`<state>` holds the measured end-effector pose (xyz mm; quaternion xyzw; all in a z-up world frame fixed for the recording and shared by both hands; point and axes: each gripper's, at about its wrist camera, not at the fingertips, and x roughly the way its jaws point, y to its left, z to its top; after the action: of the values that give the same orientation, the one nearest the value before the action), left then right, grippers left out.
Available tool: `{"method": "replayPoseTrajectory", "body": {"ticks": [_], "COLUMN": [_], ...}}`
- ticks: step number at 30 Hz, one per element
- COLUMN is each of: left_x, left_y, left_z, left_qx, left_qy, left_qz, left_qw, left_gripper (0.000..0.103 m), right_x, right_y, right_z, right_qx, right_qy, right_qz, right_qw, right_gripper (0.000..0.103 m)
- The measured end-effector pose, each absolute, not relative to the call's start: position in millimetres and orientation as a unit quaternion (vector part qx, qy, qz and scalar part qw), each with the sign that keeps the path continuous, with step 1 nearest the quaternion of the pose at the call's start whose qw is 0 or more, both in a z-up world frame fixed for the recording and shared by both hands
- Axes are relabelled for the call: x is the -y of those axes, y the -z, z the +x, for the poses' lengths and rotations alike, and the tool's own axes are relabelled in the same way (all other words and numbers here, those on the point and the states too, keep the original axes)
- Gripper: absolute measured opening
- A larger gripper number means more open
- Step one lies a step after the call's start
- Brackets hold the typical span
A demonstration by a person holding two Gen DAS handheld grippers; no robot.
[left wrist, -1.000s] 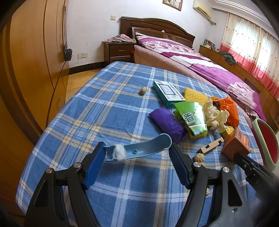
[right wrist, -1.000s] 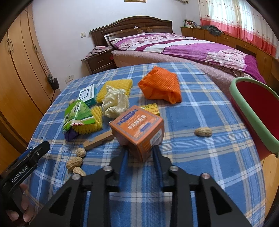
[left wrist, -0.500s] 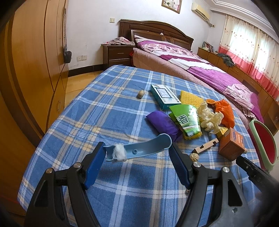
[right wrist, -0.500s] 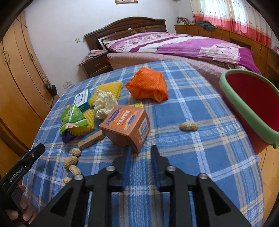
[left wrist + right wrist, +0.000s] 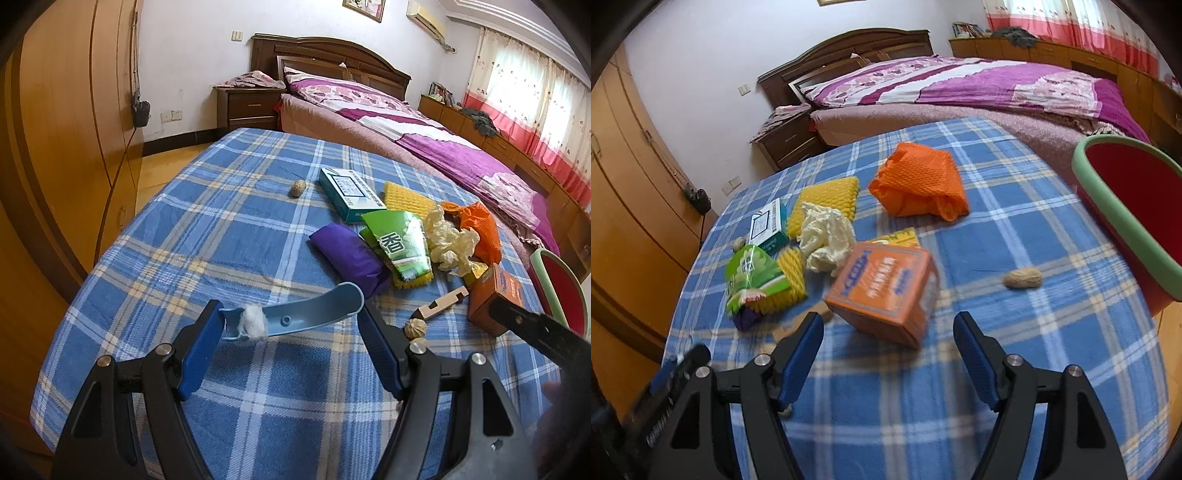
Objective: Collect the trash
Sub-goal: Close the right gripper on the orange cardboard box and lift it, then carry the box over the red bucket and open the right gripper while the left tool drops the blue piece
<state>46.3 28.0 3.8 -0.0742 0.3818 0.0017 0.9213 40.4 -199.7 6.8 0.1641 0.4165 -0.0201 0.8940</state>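
Right gripper (image 5: pixel 888 334) fingers, just opening, have released the orange box (image 5: pixel 886 291); left gripper (image 5: pixel 291 328) apparently clasps a blue scoop (image 5: pixel 295 314).

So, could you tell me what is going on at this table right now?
A person is clearing trash off a blue plaid table with a tool in each hand. The left tool holds a light blue plastic piece with a white fluff wad on it. The right tool has just been opening: its jaws stand wide, and the orange box sits tilted just ahead of them, ungripped. The red bin waits at the table's right edge.
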Motion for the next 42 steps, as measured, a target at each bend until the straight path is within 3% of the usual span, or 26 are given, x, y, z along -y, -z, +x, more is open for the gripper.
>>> {"method": "replayPoseTrajectory", "body": {"ticks": [8, 12, 15, 42], "left_x": [-30, -33, -32, 50], "left_y": [-2, 0, 1, -63], "left_z": [50, 52, 53, 49], "left_qx": [-0.383, -0.386, -0.388, -0.366], "left_qy": [-0.001, -0.002, -0.001, 0.102], "left_qz": [-0.075, -0.079, -0.079, -0.051], "left_qw": [0.921, 0.919, 0.918, 0.924], "left_gripper": [0.075, 0.075, 0.075, 0.075], "right_x": [190, 191, 196, 284], "right_y": [-5, -1, 0, -71], "right_z": [61, 62, 57, -25], "right_qx": [-0.414, -0.42, -0.417, -0.325], "right_qy": [0.058, 0.062, 0.052, 0.038], "right_qz": [0.155, 0.14, 0.146, 0.188], "right_qw": [0.895, 0.894, 0.896, 0.926], "right_gripper": [0.075, 0.065, 0.062, 0.062]}}
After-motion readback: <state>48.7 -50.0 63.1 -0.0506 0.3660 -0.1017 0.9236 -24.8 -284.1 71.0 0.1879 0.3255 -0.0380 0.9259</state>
